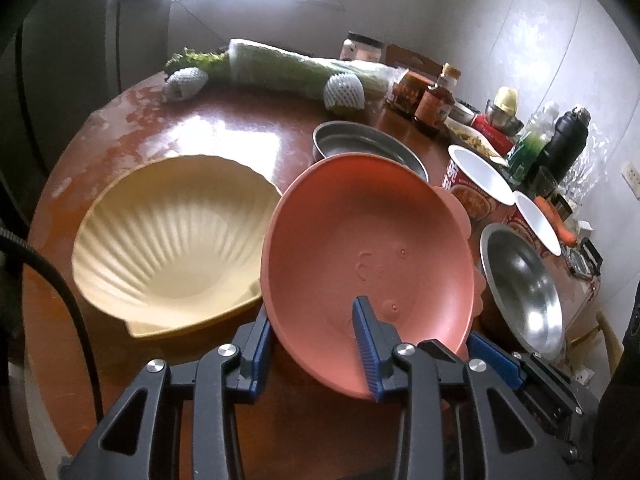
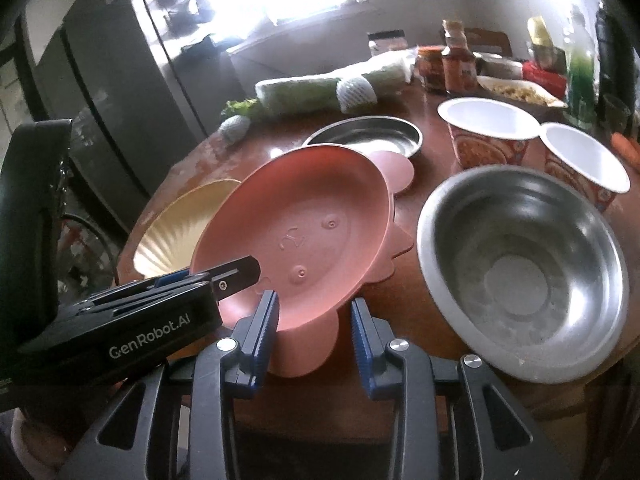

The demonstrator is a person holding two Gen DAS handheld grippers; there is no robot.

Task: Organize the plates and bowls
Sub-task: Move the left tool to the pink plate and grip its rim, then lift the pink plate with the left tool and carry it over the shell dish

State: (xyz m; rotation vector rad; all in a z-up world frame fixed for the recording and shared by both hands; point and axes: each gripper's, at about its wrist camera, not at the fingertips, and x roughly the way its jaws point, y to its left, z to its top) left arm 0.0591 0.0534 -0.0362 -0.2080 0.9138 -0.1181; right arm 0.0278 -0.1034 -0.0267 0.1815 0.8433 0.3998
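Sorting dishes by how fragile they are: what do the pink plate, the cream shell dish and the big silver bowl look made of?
Pink plate: likely plastic, matte, with moulded dots and a raised mark.
Cream shell dish: probably plastic too, though glazed ceramic is possible; ribbed, soft sheen.
Big silver bowl: metal, apparently stainless steel; dull mirror-like reflections, scuffed base.

The left gripper [image 1: 316, 332] was clamped on the near rim of a tilted pink plate [image 1: 360, 248], one blue finger [image 1: 366, 336] inside the dish and the other under it; a cream shell-shaped bowl [image 1: 176, 236] sat just left of the plate on the brown round table [image 1: 224, 128]; a steel bowl [image 1: 524, 292] lay to the right, a shallow steel dish [image 1: 360, 144] behind, two paper cups [image 1: 480, 176] near it; wrapped greens [image 1: 280, 68] lay at the far edge.
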